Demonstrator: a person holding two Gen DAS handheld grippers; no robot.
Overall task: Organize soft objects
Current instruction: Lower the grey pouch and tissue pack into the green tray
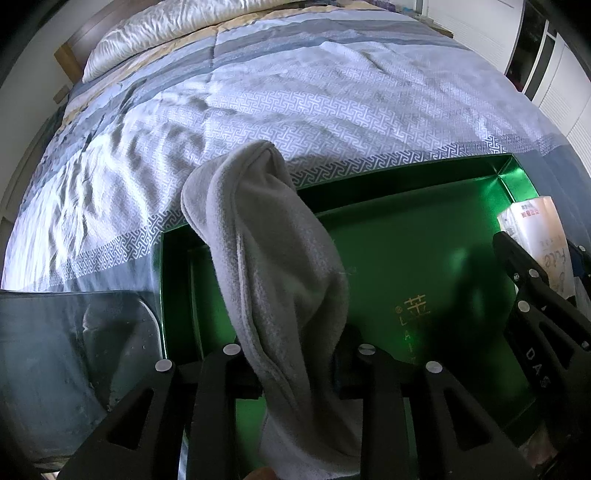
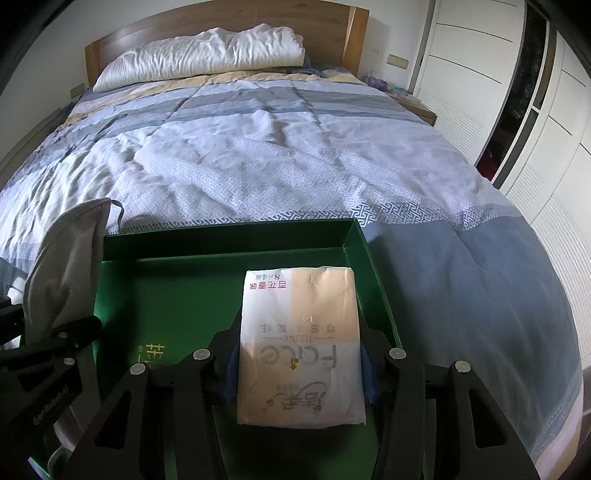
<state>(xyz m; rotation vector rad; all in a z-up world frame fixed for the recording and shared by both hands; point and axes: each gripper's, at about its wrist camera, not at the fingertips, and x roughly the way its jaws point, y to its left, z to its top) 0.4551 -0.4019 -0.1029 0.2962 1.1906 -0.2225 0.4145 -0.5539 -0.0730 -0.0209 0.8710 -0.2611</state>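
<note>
two grippers worked over one green box (image 2: 229,236) that lay on the bed's patterned quilt (image 2: 280,166). the left gripper (image 1: 295,373) pointed steeply down with its jaws only slightly apart, and a grey folded cloth (image 1: 266,251) ran between them; whether the pads truly pinched it i could not tell. the cloth rose from the jaws toward 11 o'clock, its far end hanging past the box's back wall over the quilt. the right gripper (image 2: 299,369) was spread about halfway, its blue pads (image 2: 231,373) pressed on both sides of a face tissue pack (image 2: 299,332), which it held over the box's right half, near the wall at 3 o'clock. in the right wrist view the left gripper and cloth showed at 9 o'clock. gold lettering (image 1: 412,317) marked the box floor. a white pillow (image 2: 199,55) lay against the wooden headboard (image 2: 229,18) at 12 o'clock, and white wardrobe doors (image 2: 480,74) stood at 2 o'clock.
</note>
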